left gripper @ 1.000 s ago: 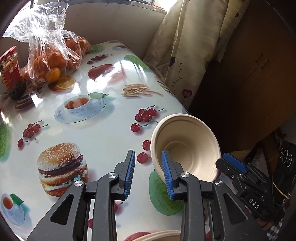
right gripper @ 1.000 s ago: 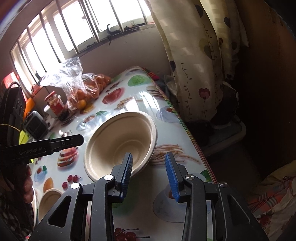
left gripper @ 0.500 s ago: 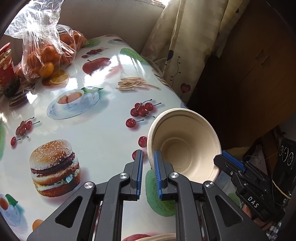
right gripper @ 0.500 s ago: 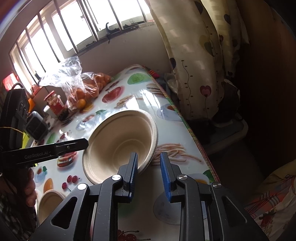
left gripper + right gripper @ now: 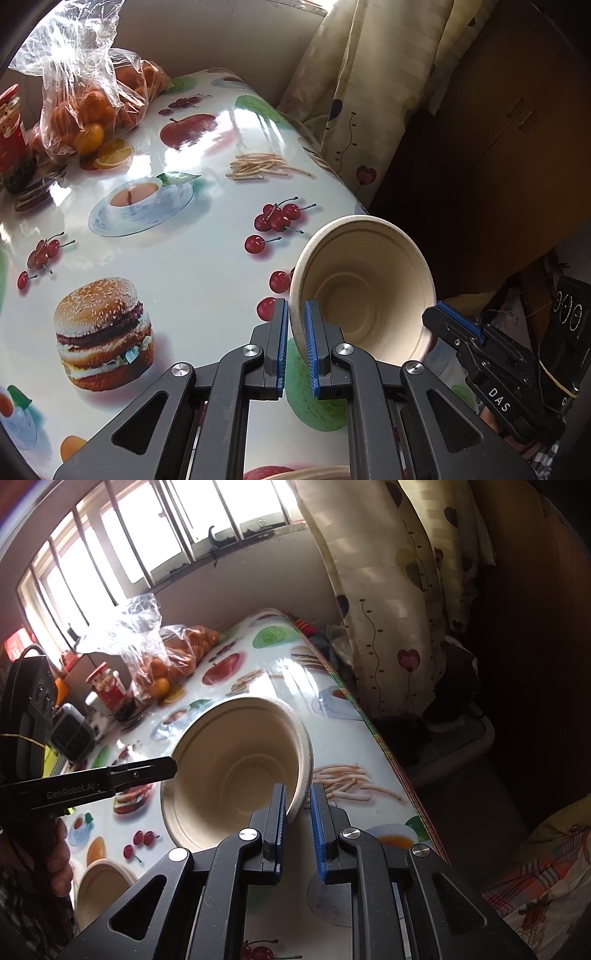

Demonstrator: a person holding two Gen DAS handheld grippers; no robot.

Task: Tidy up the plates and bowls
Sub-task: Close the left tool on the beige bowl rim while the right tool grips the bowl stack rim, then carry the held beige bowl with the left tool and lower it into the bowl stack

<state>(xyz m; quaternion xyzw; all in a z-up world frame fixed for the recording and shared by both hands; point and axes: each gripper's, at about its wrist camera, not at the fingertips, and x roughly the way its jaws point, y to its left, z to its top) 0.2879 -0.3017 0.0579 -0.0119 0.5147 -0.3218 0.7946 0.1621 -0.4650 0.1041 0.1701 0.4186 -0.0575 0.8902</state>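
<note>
One beige paper bowl [image 5: 369, 295] hangs tilted just above the fruit-print table [image 5: 192, 280], near its right edge. My left gripper [image 5: 295, 308] is shut on the bowl's left rim, one blue pad inside and one outside. In the right wrist view the same bowl [image 5: 236, 768] faces the camera, and my right gripper [image 5: 298, 790] is shut on its right rim. Each gripper's finger shows in the other's view: the right finger [image 5: 461, 328] and the left finger [image 5: 147, 771]. A second beige bowl [image 5: 99, 882] sits on the table at the lower left.
A plastic bag of oranges [image 5: 92, 103] and a red-lidded jar [image 5: 107, 686] stand at the table's far end, below a barred window. A patterned curtain [image 5: 362, 92] hangs past the right table edge. A person's hand [image 5: 59, 853] holds the left gripper.
Both grippers' jaws have come together onto opposite sides of the bowl's rim. The bowl has stayed in about the same place, and the left view has crept slightly closer.
</note>
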